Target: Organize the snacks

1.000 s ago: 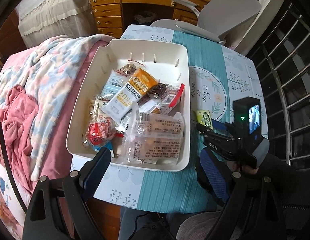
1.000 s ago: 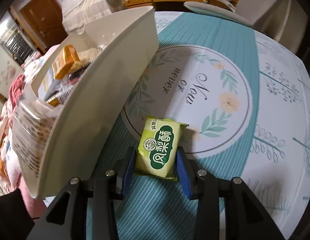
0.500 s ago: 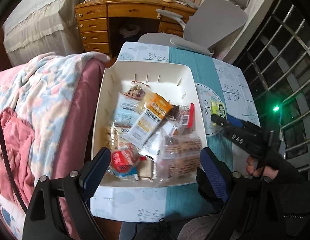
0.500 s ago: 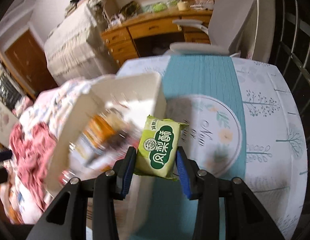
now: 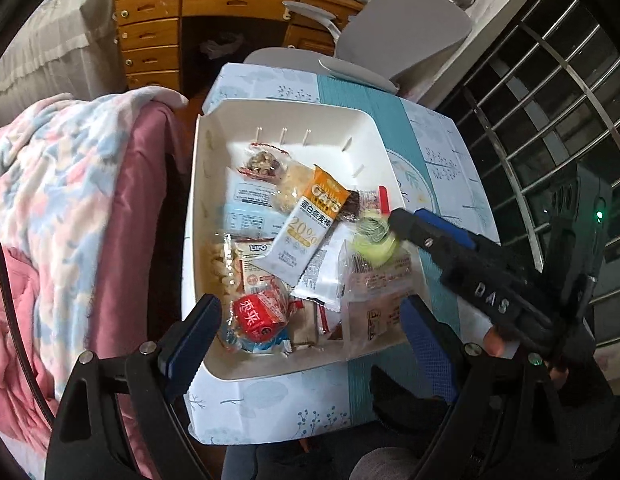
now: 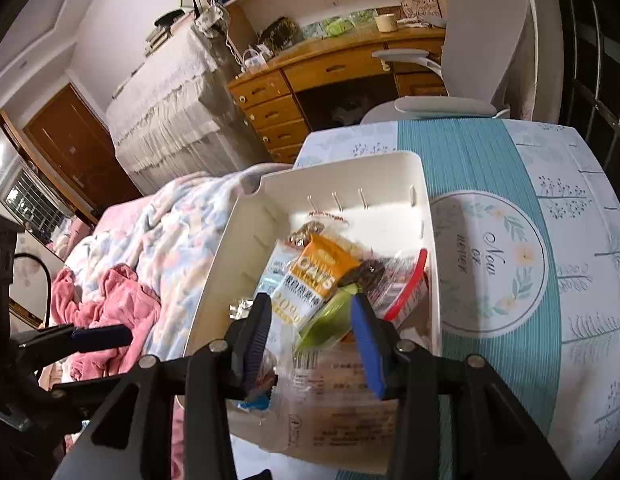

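A white plastic bin [image 5: 293, 108] [image 6: 342, 162] sits on the patterned table [image 5: 430, 140] and holds several wrapped snacks, among them an orange oat bar [image 5: 310, 216] [image 6: 318, 276]. My right gripper [image 5: 406, 218] [image 6: 312, 316] hangs over the bin's right side and its jaws are opening. The green snack packet [image 5: 376, 240] [image 6: 330, 320] lies blurred and tilted between them, and the left pad stands clear of it. My left gripper [image 5: 310, 340] stands open above the bin's near end and grips nothing.
A grey office chair [image 5: 402, 28] and a wooden desk with drawers [image 5: 157, 36] stand beyond the table. A flowered blanket [image 5: 69, 184] over pink bedding lies close along the bin's left side. Metal window bars [image 5: 550, 92] run along the right.
The right gripper lifted the green packet off the table and carried it left over the bin. Its jaws have widened and the packet has tipped loose. The left gripper shifted along the bin.
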